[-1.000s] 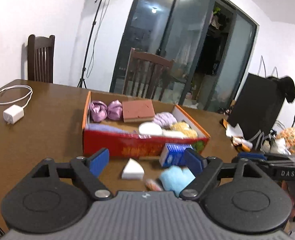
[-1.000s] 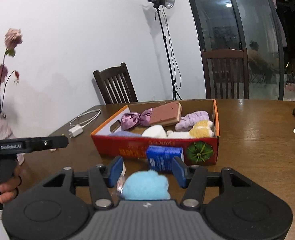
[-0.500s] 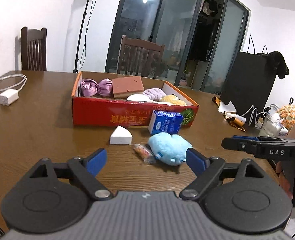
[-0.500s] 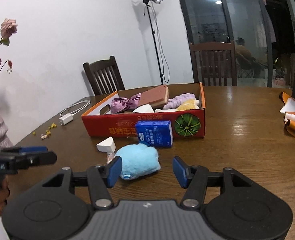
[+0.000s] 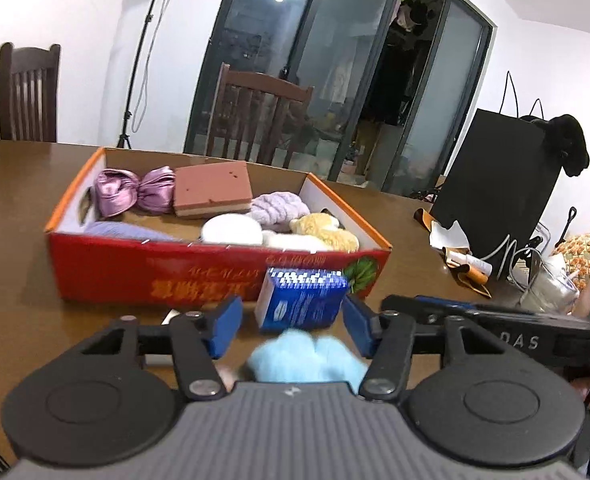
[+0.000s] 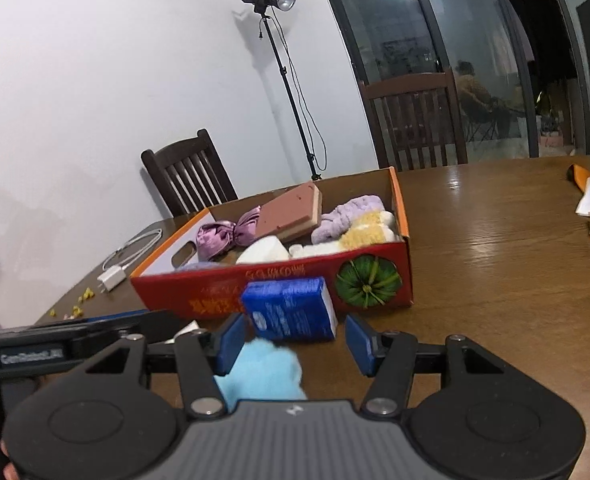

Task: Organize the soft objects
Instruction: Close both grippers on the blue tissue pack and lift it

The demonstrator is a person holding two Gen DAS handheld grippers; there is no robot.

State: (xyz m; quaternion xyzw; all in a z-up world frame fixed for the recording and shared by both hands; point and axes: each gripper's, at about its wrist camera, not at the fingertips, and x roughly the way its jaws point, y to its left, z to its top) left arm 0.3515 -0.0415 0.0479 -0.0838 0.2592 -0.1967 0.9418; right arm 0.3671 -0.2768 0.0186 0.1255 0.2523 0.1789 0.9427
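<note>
A light blue plush toy lies on the wooden table in front of a red cardboard box that holds several soft items. A blue tissue pack leans against the box front. My left gripper hangs low over the plush. Its jaws are closing with the plush between them, and the pads stand clear of it. My right gripper comes from the other side, open, with the plush beside its left finger. The tissue pack stands just ahead of it.
A white wedge sponge lies left of the plush. A charger with cable and yellow crumbs sit further left. A black bag and paper clutter fill the table's right side. Chairs stand behind the table.
Both grippers moved forward and down toward the plush and the box. The left jaws have narrowed. The plush now sits between both pairs of fingers.
</note>
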